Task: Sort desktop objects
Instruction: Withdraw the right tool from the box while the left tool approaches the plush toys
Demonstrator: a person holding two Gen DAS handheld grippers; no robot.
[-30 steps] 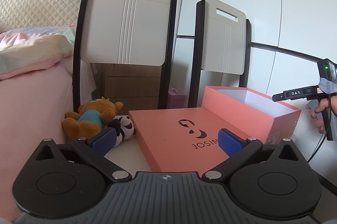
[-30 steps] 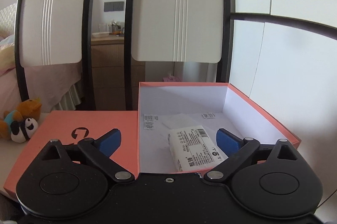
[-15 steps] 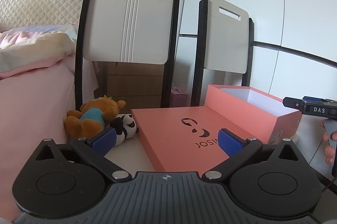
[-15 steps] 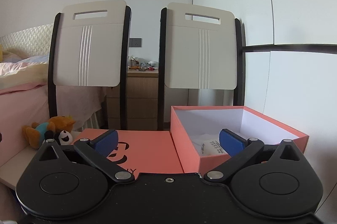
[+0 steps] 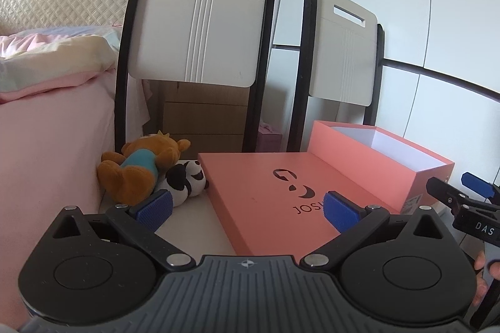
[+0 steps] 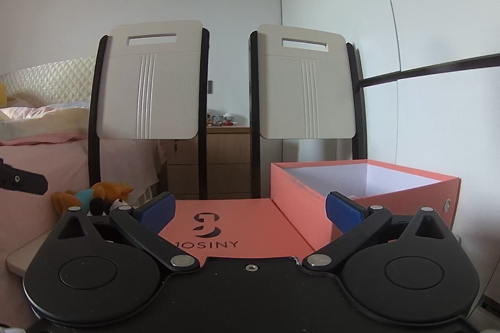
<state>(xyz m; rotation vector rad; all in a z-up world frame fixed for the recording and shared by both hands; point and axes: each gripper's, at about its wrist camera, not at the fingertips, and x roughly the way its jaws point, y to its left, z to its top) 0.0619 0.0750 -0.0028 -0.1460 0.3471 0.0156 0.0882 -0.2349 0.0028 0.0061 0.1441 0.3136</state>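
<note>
Our left gripper (image 5: pixel 247 206) and right gripper (image 6: pixel 248 208) are black, each with 2 blue ribbed pads (image 5: pixel 154 204), silver pivot screws, and white "DAS" lettering at right.

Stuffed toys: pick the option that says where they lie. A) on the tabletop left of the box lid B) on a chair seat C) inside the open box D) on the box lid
A: the bear and panda lie on the tabletop, left of the lid, apart from the open box.
</note>
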